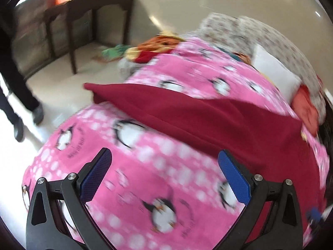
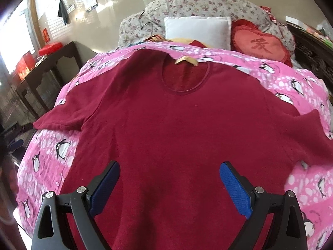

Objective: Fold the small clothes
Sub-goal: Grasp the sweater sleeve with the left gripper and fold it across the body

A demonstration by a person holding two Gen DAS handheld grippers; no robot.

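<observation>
Pink penguin blanket (image 2: pixel 270 79) carries a flat maroon shirt (image 2: pixel 177 125); both the right gripper (image 2: pixel 169 184) and left gripper (image 1: pixel 164 174) hover spread, empty; each should pinch a sleeve beyond its fingertips, folding inward

Right gripper (image 2: pixel 169 184): jaws spread wide and empty, with only the flat shirt (image 2: pixel 177 129) beneath and ahead of them. Beyond the shirt's collar, a white pillow (image 2: pixel 197 31) and a heart cushion (image 2: pixel 260 43) close off the far end. Left gripper (image 1: pixel 164 176): jaws likewise spread, over bare blanket (image 1: pixel 145 166); the shirt's sleeve (image 1: pixel 129 95) lies ahead and to the right. Far left of it stand a table (image 1: pixel 87 16) and a person's legs (image 1: pixel 18 95) on open floor.
</observation>
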